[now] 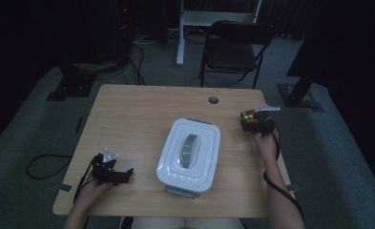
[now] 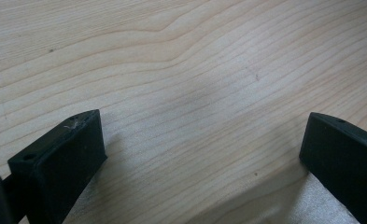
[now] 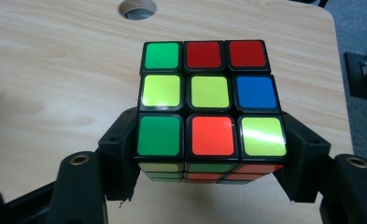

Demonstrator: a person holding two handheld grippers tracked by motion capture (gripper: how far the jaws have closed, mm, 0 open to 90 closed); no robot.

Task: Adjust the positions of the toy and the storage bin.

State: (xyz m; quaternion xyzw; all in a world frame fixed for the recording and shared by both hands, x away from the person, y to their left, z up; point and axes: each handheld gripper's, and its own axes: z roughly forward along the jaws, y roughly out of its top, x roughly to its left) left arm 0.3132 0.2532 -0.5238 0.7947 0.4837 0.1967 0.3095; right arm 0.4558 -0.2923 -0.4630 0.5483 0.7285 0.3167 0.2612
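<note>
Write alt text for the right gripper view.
A scrambled puzzle cube sits clamped between the right gripper's two black jaws, its top face showing green, red, yellow, blue and orange stickers. Beneath is a light wooden table with a round hole.

The scrambled black-framed puzzle cube (image 3: 211,98) shows green, red, red up top, then yellow, yellow, blue, then green, orange, yellow. The pale wood-grain bench (image 1: 137,119) carries a white lidded box (image 1: 190,155) with a grey handle strip.

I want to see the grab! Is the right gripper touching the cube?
Touching. In the right gripper view, the right gripper's two black jaws press against both sides of the cube, with no gap on either side.
</note>
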